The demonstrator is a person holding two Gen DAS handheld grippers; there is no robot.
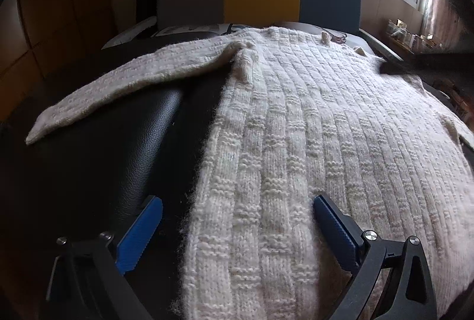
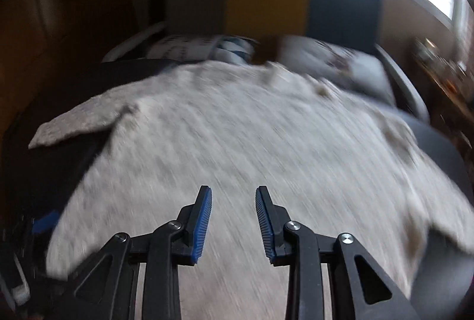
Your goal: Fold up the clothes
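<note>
On the black cushion (image 1: 97, 148): we are seeing the cream sweater (image 1: 311, 127) lying flat, one sleeve (image 1: 124, 89) out left.
Left gripper (image 1: 237, 213): we are holding it wide open, straddling the sweater's edge, gripping nothing.
Right gripper (image 2: 234, 198): we are keeping it partly open above the sweater, empty.

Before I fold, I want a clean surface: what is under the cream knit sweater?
The cream knit sweater lies spread on a black leather-like cushion, bare beside its left edge. Whatever lies beneath the sweater's body is covered and cannot be seen.
</note>
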